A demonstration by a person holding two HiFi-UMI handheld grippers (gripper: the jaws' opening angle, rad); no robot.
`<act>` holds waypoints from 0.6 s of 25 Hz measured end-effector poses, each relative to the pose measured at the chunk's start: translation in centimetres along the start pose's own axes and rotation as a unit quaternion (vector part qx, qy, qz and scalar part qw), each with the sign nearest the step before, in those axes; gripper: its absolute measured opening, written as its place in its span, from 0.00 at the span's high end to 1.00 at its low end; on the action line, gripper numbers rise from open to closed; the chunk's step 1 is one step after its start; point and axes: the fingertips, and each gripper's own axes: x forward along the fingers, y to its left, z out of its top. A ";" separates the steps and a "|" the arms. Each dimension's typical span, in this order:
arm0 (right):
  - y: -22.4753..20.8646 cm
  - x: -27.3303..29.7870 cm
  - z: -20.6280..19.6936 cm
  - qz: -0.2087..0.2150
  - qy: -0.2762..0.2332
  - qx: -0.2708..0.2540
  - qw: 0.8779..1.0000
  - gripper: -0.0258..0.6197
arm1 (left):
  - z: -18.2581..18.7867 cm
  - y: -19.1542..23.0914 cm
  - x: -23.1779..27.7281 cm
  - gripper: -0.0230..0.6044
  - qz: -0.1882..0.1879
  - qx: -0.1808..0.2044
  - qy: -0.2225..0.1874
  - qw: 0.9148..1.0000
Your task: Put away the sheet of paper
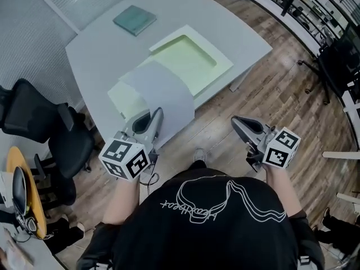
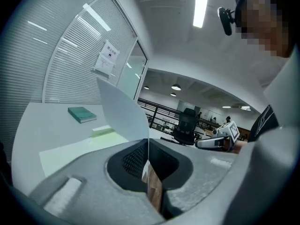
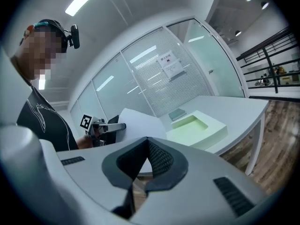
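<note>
A white sheet of paper [image 1: 163, 89] curls up over the table's near edge, and my left gripper [image 1: 156, 118] is shut on its near edge. In the left gripper view the sheet [image 2: 123, 110] rises edge-on from between the closed jaws of that gripper [image 2: 148, 143]. A shallow pale green tray [image 1: 216, 72] lies on the table just beyond the sheet. My right gripper [image 1: 237, 121] hangs over the wooden floor, right of the table, shut with nothing in it. The right gripper view shows its jaws [image 3: 148, 141] meeting, with the sheet [image 3: 138, 121] and the tray [image 3: 213, 132] beyond.
A teal book [image 1: 135, 19] lies at the far side of the grey table [image 1: 95, 49]. A pale green flat piece [image 1: 125, 99] lies under the sheet. A black office chair [image 1: 53, 136] stands left of the table. Wooden floor [image 1: 270, 89] spreads to the right.
</note>
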 end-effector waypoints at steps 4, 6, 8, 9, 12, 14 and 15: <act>-1.7 3.9 1.9 0.011 0.011 -0.002 1.000 0.95 | 0.4 4.9 1.8 0.95 0.023 -0.015 0.005 1.000; -2.1 5.0 2.2 0.016 0.021 -0.006 1.000 0.95 | 0.2 6.3 2.5 0.95 0.029 -0.022 0.004 0.999; -2.6 5.7 1.9 0.020 0.037 -0.010 0.999 0.95 | -0.1 7.2 3.1 0.95 0.033 -0.029 0.001 0.999; -2.9 5.9 1.8 0.021 0.044 -0.011 0.999 0.95 | -0.3 7.7 3.4 0.95 0.034 -0.035 -0.001 0.999; -3.3 6.5 1.7 0.023 0.060 -0.012 0.998 0.95 | -1.1 9.0 4.1 0.95 0.035 -0.069 0.000 0.997; -3.5 7.1 2.3 0.026 0.062 -0.014 0.998 0.95 | -1.5 10.1 4.4 0.95 0.039 -0.089 0.004 0.995; -3.5 7.5 2.7 0.029 0.061 -0.015 0.998 0.95 | -1.6 10.6 4.5 0.95 0.043 -0.093 0.006 0.995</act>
